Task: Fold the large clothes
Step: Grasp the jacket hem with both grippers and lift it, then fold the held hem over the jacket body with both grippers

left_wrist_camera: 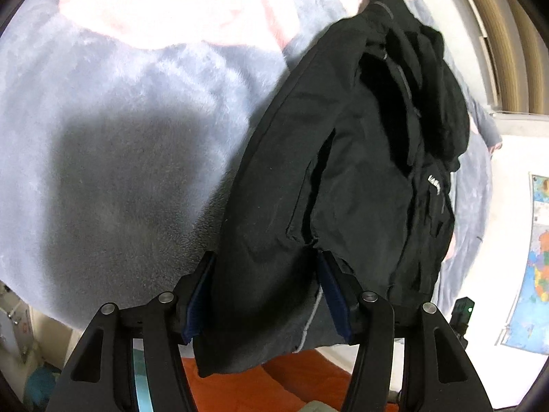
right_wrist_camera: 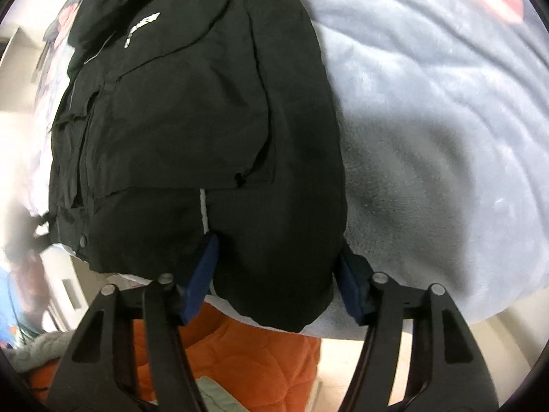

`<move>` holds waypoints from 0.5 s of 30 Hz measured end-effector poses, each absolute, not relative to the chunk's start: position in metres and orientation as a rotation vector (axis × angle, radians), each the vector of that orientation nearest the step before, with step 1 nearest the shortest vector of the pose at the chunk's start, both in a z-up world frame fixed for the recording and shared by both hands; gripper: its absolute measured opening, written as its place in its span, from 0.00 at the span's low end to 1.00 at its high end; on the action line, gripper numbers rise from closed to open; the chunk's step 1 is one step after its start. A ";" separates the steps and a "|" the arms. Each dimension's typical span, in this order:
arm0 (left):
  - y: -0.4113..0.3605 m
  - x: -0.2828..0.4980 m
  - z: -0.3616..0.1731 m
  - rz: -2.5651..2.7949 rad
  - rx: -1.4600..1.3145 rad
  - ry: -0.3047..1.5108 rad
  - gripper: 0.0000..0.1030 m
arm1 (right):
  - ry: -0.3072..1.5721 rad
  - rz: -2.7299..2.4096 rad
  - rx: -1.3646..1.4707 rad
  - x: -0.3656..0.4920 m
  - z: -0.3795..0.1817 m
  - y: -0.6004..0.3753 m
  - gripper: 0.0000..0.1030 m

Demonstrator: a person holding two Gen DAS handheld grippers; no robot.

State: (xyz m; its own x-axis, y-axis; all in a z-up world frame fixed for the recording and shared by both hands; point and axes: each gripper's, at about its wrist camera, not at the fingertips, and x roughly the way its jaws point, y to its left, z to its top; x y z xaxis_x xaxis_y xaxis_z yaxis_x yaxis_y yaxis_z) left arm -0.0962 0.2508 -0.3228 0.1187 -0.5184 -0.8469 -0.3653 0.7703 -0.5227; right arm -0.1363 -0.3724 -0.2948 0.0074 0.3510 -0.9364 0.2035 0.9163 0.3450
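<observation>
Two grippers on one black jacket, both at its near hem. Jacket lying on pale blue fleece blanket, front up, sleeves folded in over the body, hood end away from the cameras. White logo on the chest, seen from the right wrist; grey reflective strip running down toward the hem.

Left gripper: blue pads on either side of a thick bunch of hem fabric, fabric filling the gap, so clamped on the jacket. Hem corner hanging below the jaws, grey lining and a light seam showing.

Right gripper: jaws straddling a wide fold at the hem, pads against the cloth both sides, bulge of fabric drooping between the fingers. Gripping the jacket as well, jaws held wide by the bulk.

Below the bed edge: orange quilted cloth. Far right in the left wrist view: coloured map on a white surface. Pink patch on the blanket at top, overexposed.
</observation>
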 end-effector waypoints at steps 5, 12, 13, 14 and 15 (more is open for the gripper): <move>0.238 -0.090 -0.314 -0.105 -0.660 1.471 0.25 | 1.556 0.141 0.423 -0.125 -0.283 -0.376 0.42; 0.229 -0.068 -0.249 -0.187 -0.601 1.314 0.13 | 1.438 0.140 0.309 -0.110 -0.227 -0.369 0.10; 0.229 -0.063 -0.242 -0.195 -0.602 1.296 0.13 | 1.409 0.133 0.316 -0.104 -0.216 -0.372 0.10; 0.228 -0.055 -0.232 -0.205 -0.602 1.271 0.13 | 1.387 0.134 0.322 -0.103 -0.210 -0.377 0.09; 0.227 -0.046 -0.223 -0.215 -0.600 1.246 0.13 | 1.367 0.135 0.330 -0.103 -0.203 -0.381 0.09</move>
